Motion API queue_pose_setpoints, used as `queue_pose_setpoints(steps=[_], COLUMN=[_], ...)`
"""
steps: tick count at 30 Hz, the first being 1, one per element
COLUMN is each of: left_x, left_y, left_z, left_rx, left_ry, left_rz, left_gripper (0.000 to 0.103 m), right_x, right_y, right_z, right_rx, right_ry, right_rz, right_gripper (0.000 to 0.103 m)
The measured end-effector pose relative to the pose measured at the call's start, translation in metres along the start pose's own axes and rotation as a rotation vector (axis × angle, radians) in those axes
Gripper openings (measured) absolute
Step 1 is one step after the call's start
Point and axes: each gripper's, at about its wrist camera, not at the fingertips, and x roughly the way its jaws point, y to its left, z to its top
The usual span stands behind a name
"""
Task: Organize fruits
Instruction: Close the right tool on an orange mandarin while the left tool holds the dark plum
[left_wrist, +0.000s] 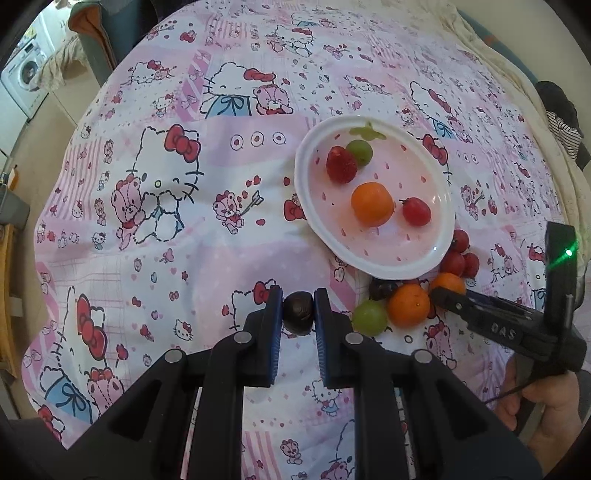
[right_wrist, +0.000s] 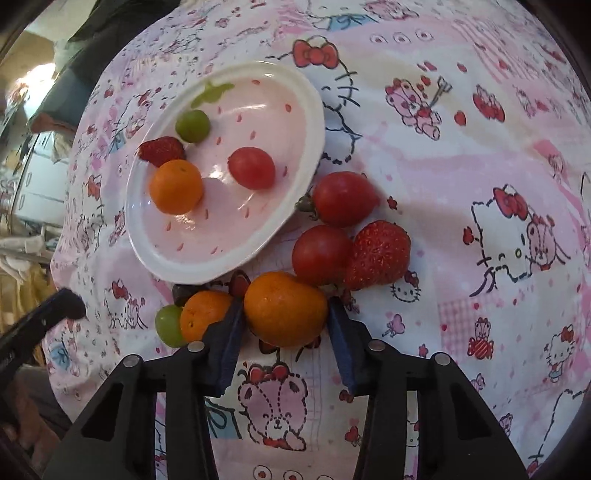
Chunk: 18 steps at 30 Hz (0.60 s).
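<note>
A white plate with a pink, speckled, glossy well and a scalloped oval rim sits on the counter, which is draped in a pink cartoon-cat cloth. In the plate lie four fruits: a green grape at the far end beside a strawberry, a small orange near the middle, and a red cherry tomato just beside it. The plate's long axis runs from its green leaf mark towards the loose fruit.

The loose pile sits on the cloth just off the plate's near rim (nothing there is stacked). In the right wrist view it holds two smooth round cherry tomatoes, a dimpled, cone-shaped loose strawberry with its tip pointing down towards the camera, a second small orange, a second green grape and a dark fruit half hidden under the plate's edge.

The left tongs are closed on a dark, matte, rounded fruit, pinched between the blue ribbed pads and held above the cloth. The right tongs stand part-way open around a waxy, pitted, slightly egg-shaped large orange lying on the cloth; its long axis runs across the jaws. The left pad touches it; I cannot tell whether the right one does.
</note>
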Motion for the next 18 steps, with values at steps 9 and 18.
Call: queue_pose_setpoints(steps=[9,18], left_x=[-0.009,-0.02], left_y=[0.0,0.006], left_z=[-0.001,-0.001], left_rx=[0.023,0.016], left_ry=[-0.114,-0.216], left_rz=[0.066,0.101], left_gripper=[0.013,0.014], right_x=[-0.025,-0.064], right_y=[-0.005,-0.006], right_z=[-0.01,-0.016], right_rx=[0.031,0.033], right_ry=[-0.025,-0.108], right_rz=[0.096,0.156], right_gripper=[0.045,0.045])
